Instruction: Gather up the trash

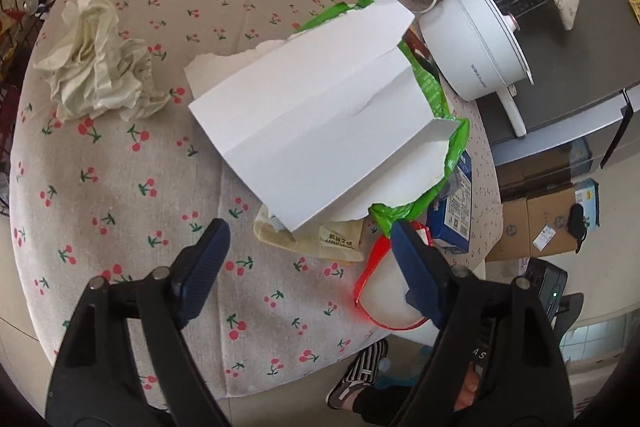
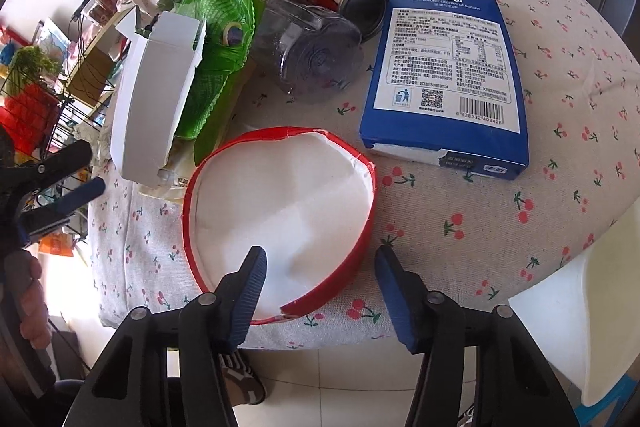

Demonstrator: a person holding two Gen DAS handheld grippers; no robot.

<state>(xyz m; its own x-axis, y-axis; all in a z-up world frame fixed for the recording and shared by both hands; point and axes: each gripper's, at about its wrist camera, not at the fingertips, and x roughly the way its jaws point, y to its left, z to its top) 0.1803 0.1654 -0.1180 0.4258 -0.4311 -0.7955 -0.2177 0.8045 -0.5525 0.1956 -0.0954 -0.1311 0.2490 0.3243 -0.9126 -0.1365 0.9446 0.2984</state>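
Right wrist view: your right gripper point(image 2: 320, 283) gapes over red-rimmed lid point(image 2: 280, 203)
Left gripper point(image 1: 310, 259): yours, open, holding nothing, near white carton point(image 1: 320, 115)

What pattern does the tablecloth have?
Small red cherries with green stems on the beige tablecloth; the left wrist view shows it best.

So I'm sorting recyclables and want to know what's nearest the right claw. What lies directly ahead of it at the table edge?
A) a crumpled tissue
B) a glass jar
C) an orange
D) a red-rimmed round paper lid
D: in the right wrist view the red-rimmed round paper lid lies just before the open right claw, beside the blue box.
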